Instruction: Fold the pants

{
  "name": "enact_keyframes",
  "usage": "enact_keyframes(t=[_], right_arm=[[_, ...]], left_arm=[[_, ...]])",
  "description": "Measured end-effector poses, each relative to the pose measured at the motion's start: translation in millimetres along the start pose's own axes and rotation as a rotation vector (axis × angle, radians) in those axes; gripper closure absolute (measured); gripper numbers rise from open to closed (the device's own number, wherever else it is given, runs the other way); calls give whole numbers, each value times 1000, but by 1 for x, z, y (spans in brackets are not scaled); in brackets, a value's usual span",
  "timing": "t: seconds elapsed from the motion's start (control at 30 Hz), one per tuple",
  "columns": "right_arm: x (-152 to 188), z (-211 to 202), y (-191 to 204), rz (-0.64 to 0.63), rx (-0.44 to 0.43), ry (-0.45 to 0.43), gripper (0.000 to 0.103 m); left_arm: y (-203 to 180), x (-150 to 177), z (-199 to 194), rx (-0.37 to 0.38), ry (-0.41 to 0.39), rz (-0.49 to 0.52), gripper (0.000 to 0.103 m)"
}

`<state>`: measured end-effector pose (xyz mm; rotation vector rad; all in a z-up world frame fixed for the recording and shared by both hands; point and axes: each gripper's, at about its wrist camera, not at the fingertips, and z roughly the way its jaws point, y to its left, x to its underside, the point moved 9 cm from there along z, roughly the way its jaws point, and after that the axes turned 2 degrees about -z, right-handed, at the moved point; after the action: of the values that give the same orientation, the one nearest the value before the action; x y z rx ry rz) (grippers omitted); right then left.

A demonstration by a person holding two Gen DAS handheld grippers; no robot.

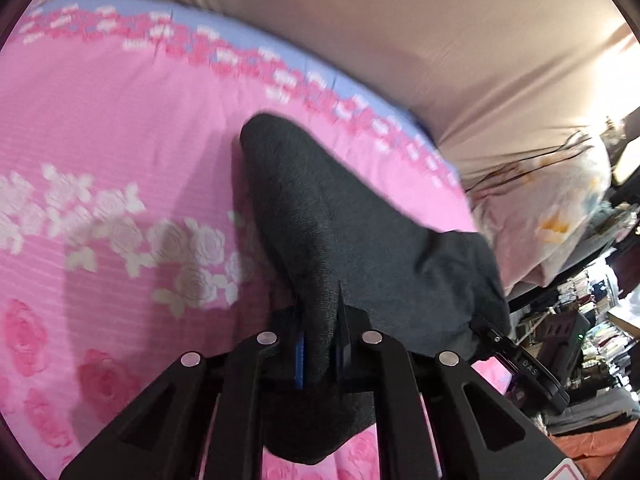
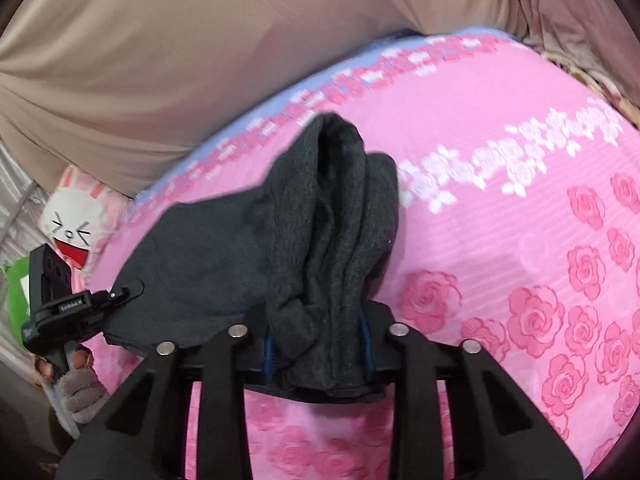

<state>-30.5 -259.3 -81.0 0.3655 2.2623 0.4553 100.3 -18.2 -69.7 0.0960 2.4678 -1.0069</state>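
The dark grey knitted pants (image 1: 320,232) are held up off the pink rose-patterned bed cover (image 1: 120,128), gripped at two places. The jaws of the left gripper (image 1: 320,350) are pressed together on a thin fold of the cloth, which runs forward from between them and droops back below them. The jaws of the right gripper (image 2: 318,354) are pinching a much thicker, bunched wad of the same pants (image 2: 320,240), several layers deep, so they are kept a little apart by the bulk. Between the two grippers a flatter span of fabric is stretched; seen from the right wrist it reaches leftward from the jaws toward the other tool's black body (image 2: 76,312).

The task is judged to be midway: the garment already appears doubled over itself at least once, but it has not been laid down, smoothed or squared, and a final fold probably remains.

Much is hidden. Waistband and leg ends cannot be told apart, and the number of layers cannot be counted. The fabric below both sets of jaws is cut off by the gripper frames. Motion blur softens the far edge of the bed and the beige drape (image 1: 400,40) beyond it. Only fingertips in a grey fingerless glove (image 2: 80,392) are seen of the person.
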Motion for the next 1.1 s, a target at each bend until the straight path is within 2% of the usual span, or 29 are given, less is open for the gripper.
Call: enact_keyframes(t=[0.1, 0.17, 0.2, 0.23, 0.27, 0.3, 0.33, 0.37, 0.47, 0.5, 0.57, 0.6, 0.67, 0.77, 0.8, 0.83, 0.87, 0.9, 1.0, 1.07, 1.1], right_arm=[[1, -15, 33, -46, -70, -20, 75], [14, -12, 49, -59, -130, 10, 75], [24, -5, 52, -67, -133, 37, 72], [34, 2, 50, -75, -116, 61, 64], [44, 10, 43, -83, -70, 76, 60], [54, 17, 31, -81, -12, 89, 52], [58, 15, 25, -49, -26, 85, 45], [58, 9, 22, 1, -54, 80, 45], [41, -16, 28, -29, -8, 12, 45], [29, -27, 37, -67, 8, -24, 45], [12, -35, 57, -94, -31, -57, 45], [5, -35, 64, -105, -44, -63, 45], [-8, -19, 74, -134, -36, -59, 45], [-20, 29, 68, -110, 3, 6, 45], [-22, 50, 63, -94, 23, 42, 51], [-19, 65, 61, -85, 21, 85, 82], [-20, 67, 63, -73, 4, 98, 91], [-25, 57, 73, -93, 1, 62, 94], [-34, 16, 95, -153, -12, -61, 95], [-35, 13, 86, -134, -4, -69, 95], [-29, 26, 71, -118, 27, -32, 94]], left_arm=[[-2, -3, -40, 5, -52, 25, 96], [8, 3, -69, -52, -81, 44, 96], [13, 5, -73, -70, -78, 42, 96], [24, 13, -74, -95, -58, 27, 95], [35, 22, -69, -118, -29, 24, 93], [43, 28, -65, -142, -10, 19, 92], [54, 38, -60, -173, 11, 6, 89], [58, 42, -61, -190, 3, 8, 83], [47, 34, -85, -216, -103, 54, 83], [36, 25, -97, -226, -157, 84, 78], [17, 12, -110, -194, -218, 119, 51], [7, 4, -111, -167, -235, 129, 46], [-6, -6, -105, -132, -241, 126, 44], [-13, -8, -84, -125, -206, 118, 44], [-14, -4, -79, -119, -191, 122, 44], [-13, 0, -72, -120, -170, 125, 44], [-12, 3, -66, -121, -154, 128, 44], [-10, 7, -58, -128, -134, 135, 44], [-2, 16, -43, -174, -104, 162, 44], [6, 19, -34, -213, -89, 168, 44], [11, 21, -29, -224, -82, 164, 44]])
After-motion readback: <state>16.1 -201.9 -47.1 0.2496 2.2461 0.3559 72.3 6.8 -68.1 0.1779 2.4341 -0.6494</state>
